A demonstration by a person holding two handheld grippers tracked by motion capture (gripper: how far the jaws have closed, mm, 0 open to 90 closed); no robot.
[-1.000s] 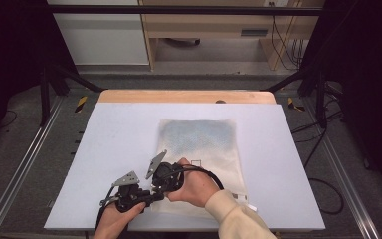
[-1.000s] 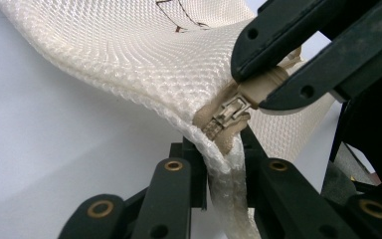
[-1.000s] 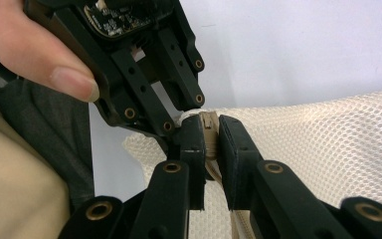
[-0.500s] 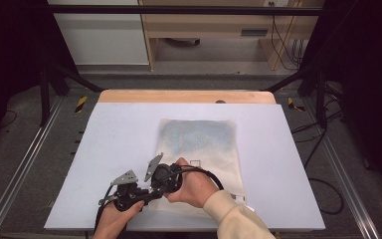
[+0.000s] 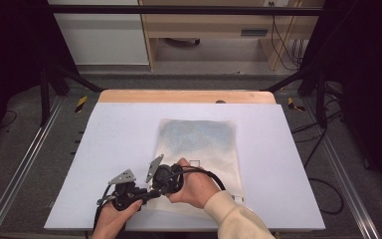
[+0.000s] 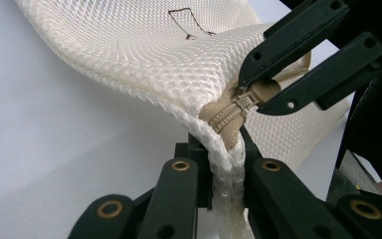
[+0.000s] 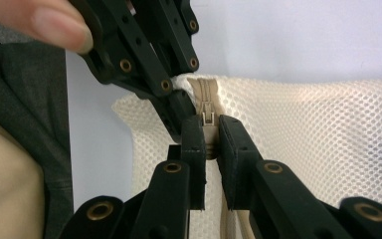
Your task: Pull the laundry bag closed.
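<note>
A cream mesh laundry bag [image 5: 199, 144] lies flat on the white table [image 5: 114, 134], with something bluish inside its far half. At its near left corner both grippers meet. My left gripper [image 6: 223, 149] is shut on the bag's corner edge, right beside the end of the tan zipper [image 6: 229, 117]. My right gripper [image 7: 210, 130] is shut on the zipper pull [image 7: 208, 119]. In the left gripper view the right gripper's black fingers [image 6: 298, 64] reach in from the upper right onto the pull. In the high view the left gripper [image 5: 146, 194] and right gripper [image 5: 158, 188] almost touch.
A wooden strip [image 5: 186, 95] runs along the table's far edge. Metal rails [image 5: 20, 169] flank the table, and cables [image 5: 323, 194] lie on the floor at the right. A cream sleeve [image 5: 234, 219] crosses the bag's near edge. A small square mark [image 5: 195, 163] is on the bag.
</note>
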